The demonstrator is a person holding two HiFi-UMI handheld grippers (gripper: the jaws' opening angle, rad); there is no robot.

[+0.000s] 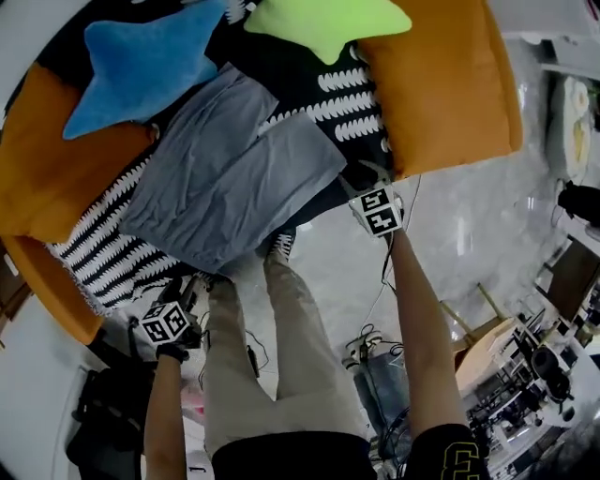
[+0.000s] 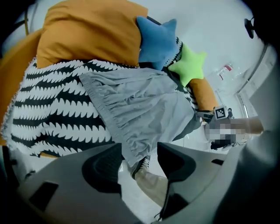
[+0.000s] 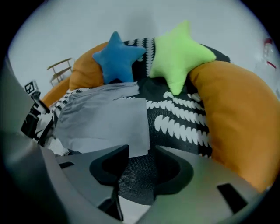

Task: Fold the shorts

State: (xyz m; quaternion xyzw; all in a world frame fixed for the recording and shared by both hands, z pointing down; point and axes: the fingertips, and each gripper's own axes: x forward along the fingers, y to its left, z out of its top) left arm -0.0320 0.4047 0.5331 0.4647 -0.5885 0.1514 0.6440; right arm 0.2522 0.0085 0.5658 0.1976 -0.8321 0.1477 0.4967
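Note:
Grey shorts point(image 1: 230, 169) lie spread flat on a black-and-white patterned cover point(image 1: 112, 244) over an orange sofa. My left gripper point(image 1: 194, 286) is at the shorts' waistband corner, which overhangs the seat's front edge. In the left gripper view the gripper point(image 2: 140, 151) is open; the corner of the shorts point(image 2: 140, 109) dips toward the gap, and no pad presses on it. My right gripper point(image 1: 358, 178) is at the leg hem corner. In the right gripper view it point(image 3: 142, 152) stands open over the dark cover, with the hem of the shorts point(image 3: 105, 118) just beyond its tips.
A blue star pillow point(image 1: 141, 66) and a green star pillow point(image 1: 328, 23) rest at the back of the seat. Orange sofa cushions point(image 1: 450, 84) flank the cover. The person's legs and a shoe point(image 1: 281, 246) stand against the front edge. Cables point(image 1: 370, 342) lie on the floor.

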